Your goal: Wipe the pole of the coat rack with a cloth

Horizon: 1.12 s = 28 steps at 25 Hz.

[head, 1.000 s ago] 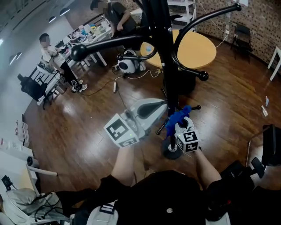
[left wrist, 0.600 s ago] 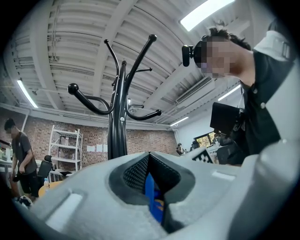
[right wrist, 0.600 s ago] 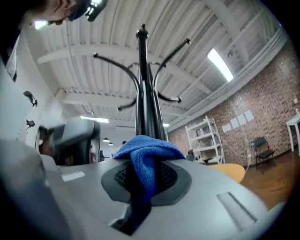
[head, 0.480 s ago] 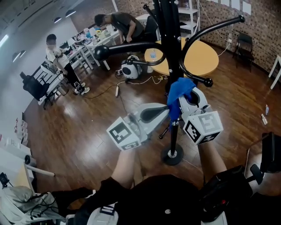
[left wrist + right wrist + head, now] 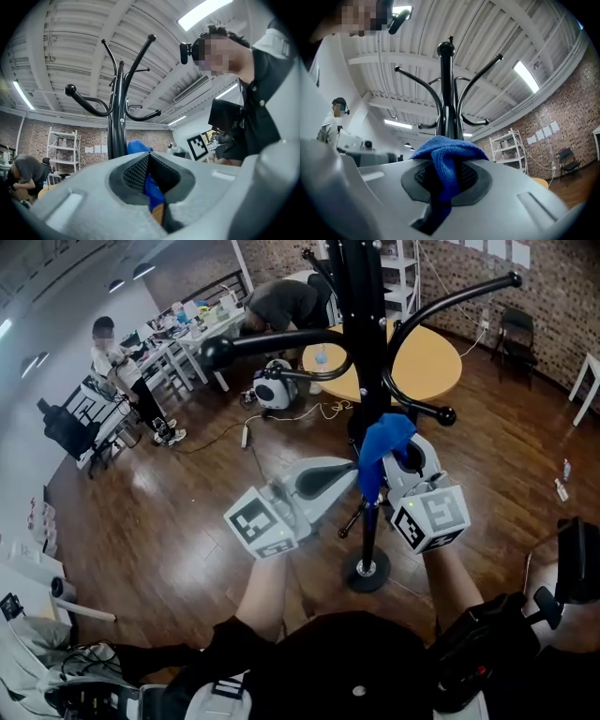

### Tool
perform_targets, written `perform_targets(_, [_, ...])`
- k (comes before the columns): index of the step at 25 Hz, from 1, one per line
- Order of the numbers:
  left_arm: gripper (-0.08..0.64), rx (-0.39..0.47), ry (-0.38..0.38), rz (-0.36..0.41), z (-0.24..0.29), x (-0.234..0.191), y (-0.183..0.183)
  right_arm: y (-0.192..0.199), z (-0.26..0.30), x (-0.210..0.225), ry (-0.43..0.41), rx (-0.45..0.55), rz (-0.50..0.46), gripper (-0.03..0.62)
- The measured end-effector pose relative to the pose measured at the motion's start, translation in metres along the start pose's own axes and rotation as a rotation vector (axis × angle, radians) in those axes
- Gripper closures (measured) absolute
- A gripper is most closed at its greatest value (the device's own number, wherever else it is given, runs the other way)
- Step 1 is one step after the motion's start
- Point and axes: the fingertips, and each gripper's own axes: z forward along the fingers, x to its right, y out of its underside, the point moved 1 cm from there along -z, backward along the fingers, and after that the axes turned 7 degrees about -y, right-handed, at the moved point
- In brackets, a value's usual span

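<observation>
I'm mid-wipe: my right gripper point(image 5: 392, 457) has its jaws clamped on the blue cloth point(image 5: 382, 439), pressed against the pole point(image 5: 363, 343) below the hooks. The left gripper point(image 5: 345, 471) sits beside it, jaws together and empty. Next, I judge, comes a steady slide along the pole.

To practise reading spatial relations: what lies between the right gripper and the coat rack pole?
A blue cloth, held in the right gripper, sits bunched at the pole; the head view shows it.
</observation>
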Motion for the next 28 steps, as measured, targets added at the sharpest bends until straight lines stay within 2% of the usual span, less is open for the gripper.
perform_targets(4, [0.56, -0.017, 0.006, -0.016, 0.005, -0.002, 0.009, 0.1, -0.029, 0.002, 0.02, -0.12, 0.087, 0.561])
perform_targets(9, [0.56, -0.034, 0.026, -0.022, 0.013, -0.001, 0.018, 0.209, -0.063, 0.001, 0.024, -0.316, 0.137, 0.562])
perform_targets(12, [0.56, -0.035, 0.03, -0.025, 0.019, -0.004, 0.022, 0.247, -0.073, 0.0, 0.021, -0.417, 0.165, 0.563])
perform_targets(14, [0.56, -0.035, 0.035, -0.022, 0.021, -0.003, 0.024, 0.248, -0.074, -0.001, 0.023, -0.423, 0.18, 0.563])
perform_targets(17, [0.56, -0.034, 0.028, -0.021, 0.018, -0.004, 0.024, 0.199, -0.061, -0.004, 0.018, -0.293, 0.188, 0.563])
perform_targets(20, [0.56, -0.028, 0.009, -0.019, 0.015, -0.008, 0.02, 0.109, -0.034, -0.007, -0.009, -0.129, 0.156, 0.563])
perform_targets(23, [0.56, -0.017, 0.003, -0.01, 0.012, -0.01, 0.018, 0.02, -0.006, -0.006, -0.036, 0.006, 0.067, 0.563])
perform_targets(26, [0.56, -0.001, -0.002, -0.002, 0.008, -0.01, 0.013, -0.049, 0.015, -0.003, -0.064, 0.094, 0.015, 0.563])
perform_targets(28, [0.56, -0.001, -0.009, -0.002, 0.005, -0.01, 0.011, -0.073, 0.021, -0.004, -0.075, 0.114, -0.014, 0.561])
